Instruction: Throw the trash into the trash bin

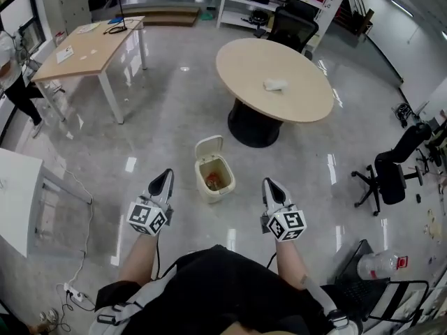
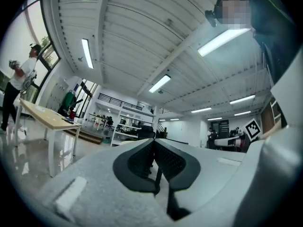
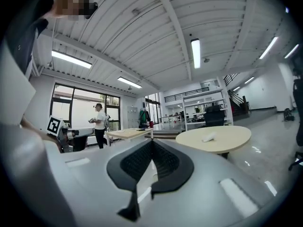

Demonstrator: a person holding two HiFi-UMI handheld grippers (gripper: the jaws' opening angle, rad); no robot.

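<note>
A small cream trash bin (image 1: 214,175) stands on the floor with its lid up and something orange inside. Behind it, a crumpled white piece of trash (image 1: 275,84) lies on the round wooden table (image 1: 244,68). My left gripper (image 1: 165,179) hovers just left of the bin and my right gripper (image 1: 271,184) just right of it. Both are shut with nothing between the jaws. In the right gripper view the right gripper (image 3: 152,142) points level toward the round table (image 3: 222,141) and the white trash (image 3: 209,137). The left gripper (image 2: 154,141) faces shelves and a desk.
A rectangular wooden table (image 1: 91,47) stands at the back left, with a person (image 1: 14,75) beside it. A black chair (image 1: 291,25) and shelves are behind the round table; another chair (image 1: 391,169) is at right. A white desk (image 1: 17,197), a power strip (image 1: 73,295) and a bottle (image 1: 377,264) are nearby.
</note>
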